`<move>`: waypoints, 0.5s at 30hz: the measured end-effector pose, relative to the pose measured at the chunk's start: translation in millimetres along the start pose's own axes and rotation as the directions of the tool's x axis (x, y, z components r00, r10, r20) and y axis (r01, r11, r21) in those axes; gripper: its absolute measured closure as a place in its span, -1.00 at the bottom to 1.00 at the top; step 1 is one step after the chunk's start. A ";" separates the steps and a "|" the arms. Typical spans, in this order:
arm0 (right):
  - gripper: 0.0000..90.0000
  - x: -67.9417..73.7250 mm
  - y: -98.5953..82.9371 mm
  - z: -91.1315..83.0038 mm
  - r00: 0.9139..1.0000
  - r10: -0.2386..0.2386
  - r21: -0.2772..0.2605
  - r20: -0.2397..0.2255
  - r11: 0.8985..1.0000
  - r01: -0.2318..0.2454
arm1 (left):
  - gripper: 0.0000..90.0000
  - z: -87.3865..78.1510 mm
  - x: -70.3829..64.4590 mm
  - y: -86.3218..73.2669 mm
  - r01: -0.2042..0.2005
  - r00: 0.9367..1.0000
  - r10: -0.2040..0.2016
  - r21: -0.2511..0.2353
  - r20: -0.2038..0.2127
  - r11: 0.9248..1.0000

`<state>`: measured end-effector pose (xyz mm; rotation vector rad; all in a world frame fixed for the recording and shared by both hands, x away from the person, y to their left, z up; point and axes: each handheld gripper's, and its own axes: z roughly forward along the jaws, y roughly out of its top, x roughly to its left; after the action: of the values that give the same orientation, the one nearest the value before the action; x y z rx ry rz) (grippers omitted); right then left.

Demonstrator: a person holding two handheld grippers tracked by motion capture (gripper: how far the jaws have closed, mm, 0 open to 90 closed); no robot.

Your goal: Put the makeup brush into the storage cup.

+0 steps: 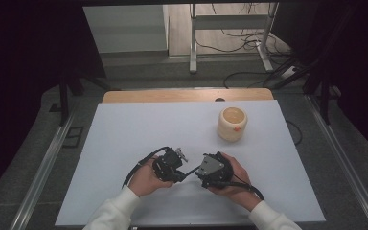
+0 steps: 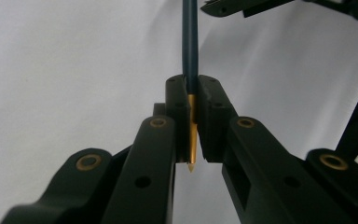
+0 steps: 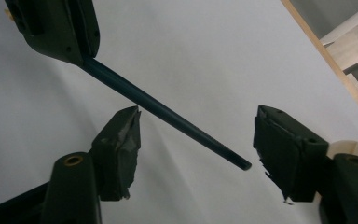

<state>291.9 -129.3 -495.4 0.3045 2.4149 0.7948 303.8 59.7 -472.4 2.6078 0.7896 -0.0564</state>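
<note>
While clamped on the pencil (image 2: pixel 190 60), left claw (image 2: pixel 192 116); right claw (image 3: pixel 196 154) apart around its blunt end.

left gripper (image 2: pixel 192 126): fingers (image 2: pixel 176 116) clamped on pencil (image 2: pixel 189 46)
pencil: upright, sharpened tip down
right gripper (image 2: pixel 279 7): top edge, above white tabletop (image 2: pixel 65 70)

Both grippers sit close together at the near middle of the table (image 1: pixel 124 129), left gripper (image 1: pixel 178 166) beside the right gripper (image 1: pixel 197 171). The pencil (image 1: pixel 188 171) bridges between them, one end in the left's jaws. The cup (image 1: pixel 232 123) stands farther back, off to the right.
</note>
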 end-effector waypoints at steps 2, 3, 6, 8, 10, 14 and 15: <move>-0.16 0.6 0.3 0.1 1.000 -0.008 0.004 -0.002 1.000 0.008 | 0.87 -0.1 -0.3 0.6 0.003 1.000 -0.003 0.000 -0.002 1.000; -0.08 2.6 0.6 1.0 1.000 -0.025 0.008 -0.003 1.000 0.025 | 0.87 -0.6 -0.2 1.5 0.002 1.000 -0.002 0.003 0.003 1.000; 0.06 5.4 1.3 2.9 0.998 -0.056 0.006 -0.011 0.998 0.056 | 0.87 -0.3 -0.7 2.7 -0.003 1.000 0.003 0.003 0.007 1.000; 0.18 6.8 2.0 4.4 0.997 -0.071 0.012 -0.014 0.997 0.071 | 0.87 -0.5 -1.4 3.6 -0.006 1.000 0.006 0.003 0.007 1.000; 0.22 7.2 2.2 4.7 0.997 -0.082 0.019 -0.013 0.996 0.082 | 0.87 -1.2 -1.6 4.1 -0.011 1.000 0.011 0.008 0.004 1.000; 0.39 9.2 2.6 5.9 0.992 -0.123 0.038 -0.010 0.992 0.123 | 0.87 -3.8 -3.8 5.3 0.005 1.000 -0.005 -0.023 0.005 1.000; 0.49 10.5 2.5 6.8 0.990 -0.143 0.035 -0.014 0.989 0.144 | 0.87 -7.7 -2.9 5.4 -0.013 1.000 0.012 -0.038 -0.006 0.999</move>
<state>287.4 -120.1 -503.1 0.1381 2.4324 0.6910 303.7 57.1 -462.9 2.5780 0.7691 -0.0297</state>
